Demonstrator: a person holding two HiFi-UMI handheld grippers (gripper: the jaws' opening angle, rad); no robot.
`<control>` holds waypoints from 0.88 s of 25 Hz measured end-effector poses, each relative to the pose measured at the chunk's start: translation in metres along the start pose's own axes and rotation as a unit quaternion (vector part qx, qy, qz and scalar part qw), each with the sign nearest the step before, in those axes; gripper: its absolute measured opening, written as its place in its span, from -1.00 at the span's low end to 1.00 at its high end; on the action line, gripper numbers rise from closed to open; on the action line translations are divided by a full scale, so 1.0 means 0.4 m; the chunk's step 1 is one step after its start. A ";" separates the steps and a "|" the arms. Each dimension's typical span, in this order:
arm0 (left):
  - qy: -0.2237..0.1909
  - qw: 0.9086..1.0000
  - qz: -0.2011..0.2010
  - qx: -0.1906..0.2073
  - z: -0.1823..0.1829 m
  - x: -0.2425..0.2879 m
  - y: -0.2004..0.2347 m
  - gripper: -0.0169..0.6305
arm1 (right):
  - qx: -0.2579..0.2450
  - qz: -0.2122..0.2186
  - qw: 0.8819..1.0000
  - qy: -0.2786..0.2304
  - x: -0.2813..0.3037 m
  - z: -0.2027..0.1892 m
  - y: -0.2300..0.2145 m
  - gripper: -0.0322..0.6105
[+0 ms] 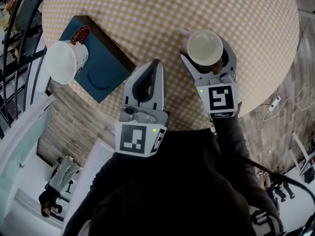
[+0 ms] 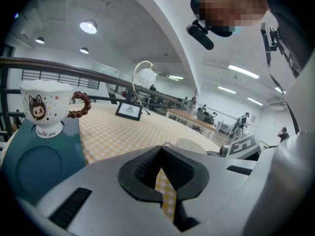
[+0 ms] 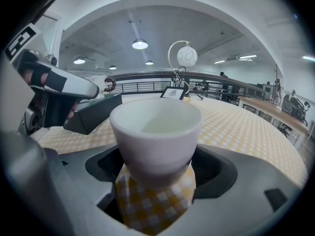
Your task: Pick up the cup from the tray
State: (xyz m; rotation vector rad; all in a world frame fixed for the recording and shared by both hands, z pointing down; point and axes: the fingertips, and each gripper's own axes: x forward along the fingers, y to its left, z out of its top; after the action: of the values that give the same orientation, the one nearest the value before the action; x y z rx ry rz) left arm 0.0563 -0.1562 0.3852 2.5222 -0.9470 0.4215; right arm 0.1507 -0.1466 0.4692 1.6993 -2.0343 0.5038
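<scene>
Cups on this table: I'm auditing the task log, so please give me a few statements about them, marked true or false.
1. The right gripper has its jaws around the plain white cup. True.
2. The decorated cup stands on the teal tray. True.
3. The left gripper holds a cup. False: its jaws are together, with nothing between them.
4. The plain white cup is on the tray. False: it is over the checked cloth, apart from the tray.
</scene>
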 end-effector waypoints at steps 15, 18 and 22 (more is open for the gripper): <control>-0.040 0.999 0.007 0.014 0.039 -0.118 -0.038 -0.93 | 0.001 -0.015 1.000 0.001 -0.126 -0.014 0.036 0.37; -0.055 0.998 0.006 0.017 0.052 -0.148 -0.054 -0.93 | 0.008 -0.016 1.000 -0.005 -0.178 -0.012 0.059 0.37; -0.074 0.997 0.010 0.018 0.059 -0.153 -0.047 -0.93 | 0.019 -0.009 0.999 -0.043 -0.216 0.027 0.080 0.37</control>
State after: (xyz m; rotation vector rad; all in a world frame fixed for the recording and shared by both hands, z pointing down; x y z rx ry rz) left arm 0.0281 -0.1207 0.3343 2.6077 -1.0291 0.2637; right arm 0.1308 -0.0755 0.4131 1.7893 -2.0797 0.4732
